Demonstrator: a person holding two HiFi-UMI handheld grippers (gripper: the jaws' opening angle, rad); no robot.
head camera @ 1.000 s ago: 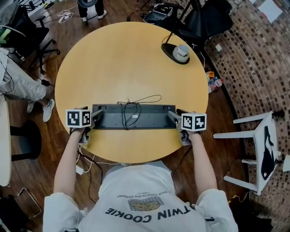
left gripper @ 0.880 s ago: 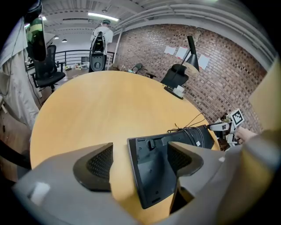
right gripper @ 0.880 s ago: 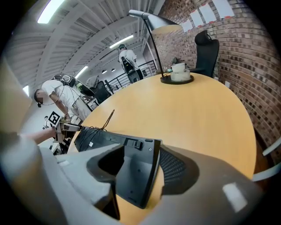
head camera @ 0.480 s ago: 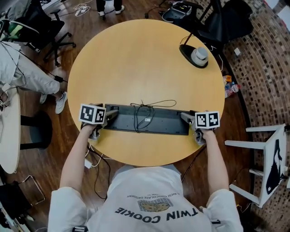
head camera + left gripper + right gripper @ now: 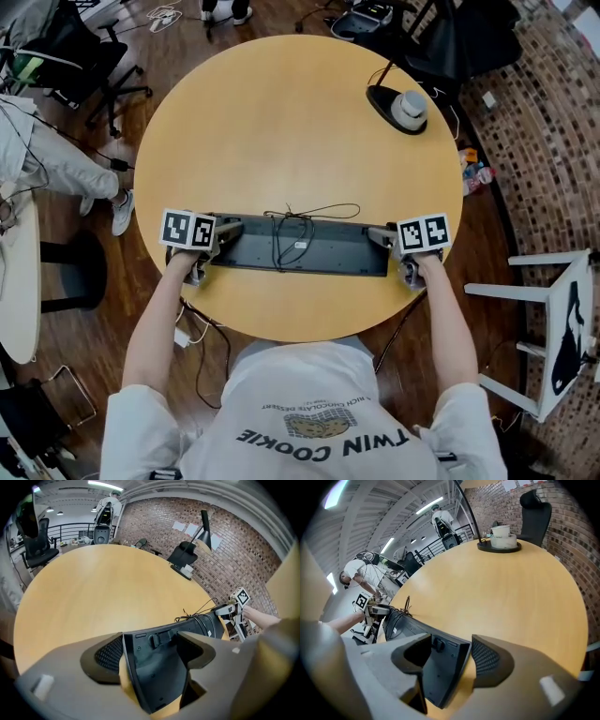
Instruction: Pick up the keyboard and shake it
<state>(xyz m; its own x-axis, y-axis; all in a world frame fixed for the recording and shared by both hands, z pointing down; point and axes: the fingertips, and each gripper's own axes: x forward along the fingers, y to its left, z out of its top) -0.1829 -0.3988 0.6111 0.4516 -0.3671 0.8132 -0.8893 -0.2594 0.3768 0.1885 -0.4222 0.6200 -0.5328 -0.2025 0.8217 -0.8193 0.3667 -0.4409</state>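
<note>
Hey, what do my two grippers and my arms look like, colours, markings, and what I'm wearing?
The left claw and right claw are grey, each with two blunt jaws lined with dark pads and topped by a white cube bearing black square markers. Sleeves are short, from a white T-shirt with dark print. The left jaws are closing, black plastic keyboard between them.

Camera set-up: one overhead, two low at the ends of the keyboard point(image 5: 328, 251)
The head view looks steeply down from above the person, taking in the whole round surface point(image 5: 281, 122); the left gripper view sits close over the keyboard's left end, facing along it toward the brick wall point(image 5: 234, 541); the right gripper view sits as close at the opposite end, facing back; all three share keyboard, surface and lamp base point(image 5: 401, 111).
</note>
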